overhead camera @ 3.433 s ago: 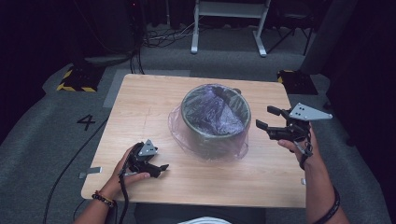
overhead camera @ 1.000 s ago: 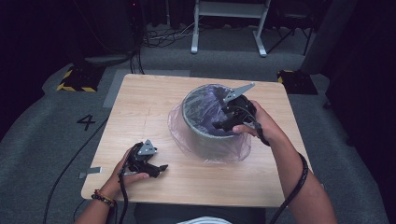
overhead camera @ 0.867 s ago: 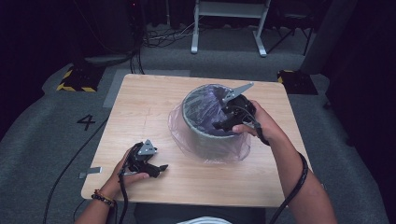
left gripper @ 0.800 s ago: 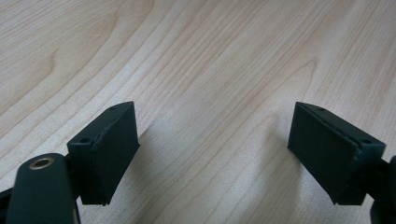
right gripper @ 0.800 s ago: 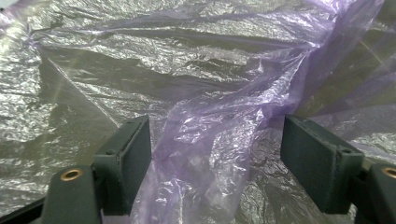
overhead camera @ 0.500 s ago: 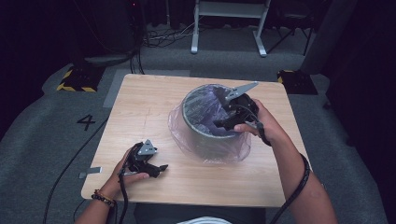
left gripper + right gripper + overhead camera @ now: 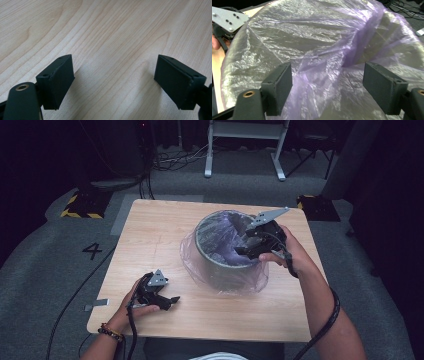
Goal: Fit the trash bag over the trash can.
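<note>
Bag (image 7: 220, 270), a clear purple liner, sits in a grey bin (image 7: 225, 265) right of centre in the high view, on a wooden table (image 7: 150, 235). Its loose film spills over the rim and pools on the wood around the base. At the bin's right rim the right gripper (image 7: 243, 251) points into the opening, a hand behind it and a grey plate on top. Lower left of the frame, the left gripper (image 7: 172, 301) rests on the table in the other hand, well apart from the bin. A 4 (image 7: 93, 251) is marked on the floor at the left

Left gripper view: its 2 jaws stand wide apart over bare table (image 7: 112, 37), with nothing between them

Right gripper view: the 2 jaws are spread wide, and the bag (image 7: 319, 50) lies crinkled beyond and between them. A purple fold runs down the middle of the frame toward the gap; the pads do not press on it, so nothing is gripped. In the upper left corner the left gripper's grey plate (image 7: 228, 16) shows through the film, beside a strip of table
</note>
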`<action>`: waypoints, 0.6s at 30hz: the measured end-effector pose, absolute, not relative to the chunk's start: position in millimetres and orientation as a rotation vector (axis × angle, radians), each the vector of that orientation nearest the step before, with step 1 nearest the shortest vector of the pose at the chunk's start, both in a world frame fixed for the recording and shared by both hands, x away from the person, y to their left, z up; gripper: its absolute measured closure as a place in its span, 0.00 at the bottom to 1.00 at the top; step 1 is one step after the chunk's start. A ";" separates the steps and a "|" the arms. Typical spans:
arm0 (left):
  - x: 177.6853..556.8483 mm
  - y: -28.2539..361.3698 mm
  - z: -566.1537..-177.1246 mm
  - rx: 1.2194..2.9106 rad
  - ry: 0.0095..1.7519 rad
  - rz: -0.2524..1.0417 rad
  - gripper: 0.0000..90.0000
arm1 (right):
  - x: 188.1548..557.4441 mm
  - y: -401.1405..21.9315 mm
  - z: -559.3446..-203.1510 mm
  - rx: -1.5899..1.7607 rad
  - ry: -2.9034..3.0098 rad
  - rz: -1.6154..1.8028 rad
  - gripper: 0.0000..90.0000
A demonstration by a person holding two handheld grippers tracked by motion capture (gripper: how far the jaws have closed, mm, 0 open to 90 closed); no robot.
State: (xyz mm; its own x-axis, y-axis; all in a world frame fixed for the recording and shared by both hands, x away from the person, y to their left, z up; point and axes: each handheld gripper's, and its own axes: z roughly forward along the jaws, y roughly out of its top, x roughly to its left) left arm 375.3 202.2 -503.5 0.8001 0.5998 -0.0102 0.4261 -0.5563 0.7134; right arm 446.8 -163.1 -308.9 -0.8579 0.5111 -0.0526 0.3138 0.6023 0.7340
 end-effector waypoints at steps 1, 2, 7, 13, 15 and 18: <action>375.3 202.2 -503.5 2.245 0.753 0.302 0.18 | 446.4 -164.5 -308.4 0.678 2.570 1.101 0.27; 375.3 202.1 -503.5 2.244 0.754 0.302 0.18 | 446.1 -165.8 -308.1 0.677 2.570 1.097 0.27; 375.3 202.2 -503.5 2.244 0.754 0.303 0.18 | 447.2 -169.3 -309.1 0.702 2.571 1.053 0.28; 375.3 202.1 -503.5 2.244 0.754 0.302 0.18 | 447.5 -170.4 -313.7 0.694 2.586 0.996 0.29; 375.3 202.2 -503.5 2.245 0.753 0.302 0.18 | 447.2 -170.5 -314.1 0.692 2.585 0.990 0.29; 375.3 202.2 -503.5 2.244 0.754 0.303 0.18 | 444.8 -172.5 -311.4 0.680 2.576 1.007 0.28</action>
State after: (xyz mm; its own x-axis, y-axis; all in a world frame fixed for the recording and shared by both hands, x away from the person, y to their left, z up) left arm 375.3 202.2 -503.5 0.7999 0.6001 -0.0103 0.4264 -0.5561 0.7134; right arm 444.8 -172.5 -311.4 -0.8455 0.5251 -0.0964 0.3207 0.6438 0.6947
